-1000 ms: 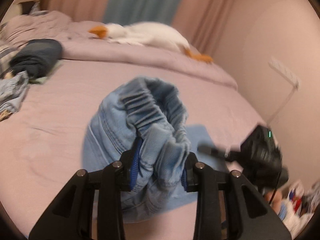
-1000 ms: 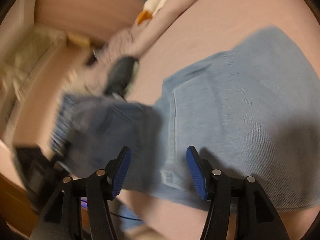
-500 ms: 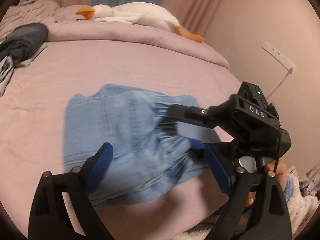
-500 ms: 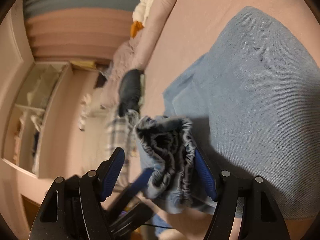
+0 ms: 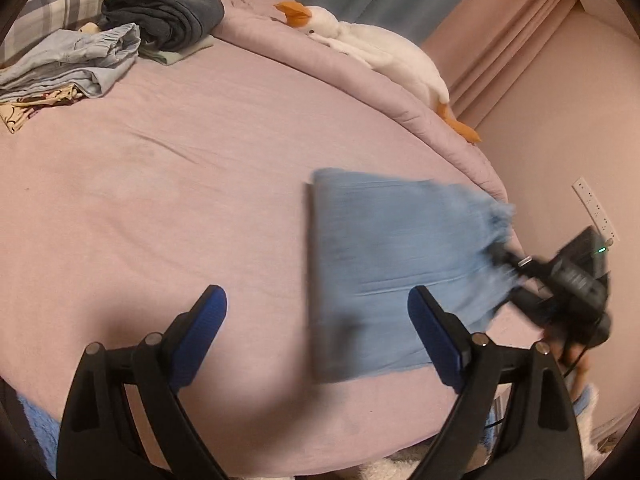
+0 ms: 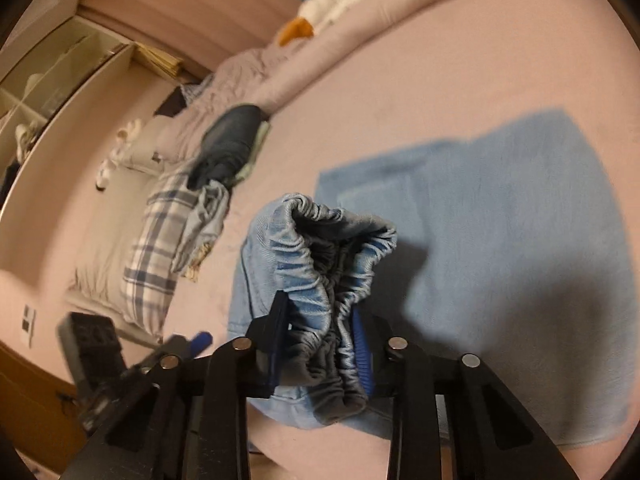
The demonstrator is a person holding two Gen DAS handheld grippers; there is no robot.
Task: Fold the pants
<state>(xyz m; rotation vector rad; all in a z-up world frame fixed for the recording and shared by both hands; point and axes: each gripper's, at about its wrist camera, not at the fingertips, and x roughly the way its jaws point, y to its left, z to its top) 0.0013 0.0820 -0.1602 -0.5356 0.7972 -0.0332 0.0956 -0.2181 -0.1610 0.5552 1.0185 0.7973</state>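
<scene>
Light blue denim pants point(image 5: 392, 264) lie partly folded on the pink bed, right of centre in the left wrist view. My left gripper point(image 5: 316, 320) is open and empty, hovering above the bed beside the pants' left edge. My right gripper point(image 6: 322, 352) is shut on the gathered elastic waistband point(image 6: 336, 248) and holds it lifted above the flat rest of the pants point(image 6: 520, 232). In the left wrist view the right gripper point(image 5: 496, 254) shows blurred at the pants' right end.
A pile of clothes point(image 5: 120, 32) with a dark folded garment and a plaid pillow sits at the far left of the bed. A white goose plush point(image 5: 376, 48) lies along the rolled duvet at the back. A wall stands at the right.
My left gripper let go of the waistband, opened and drew back to the left. My right gripper closed on the waistband and now holds it raised.
</scene>
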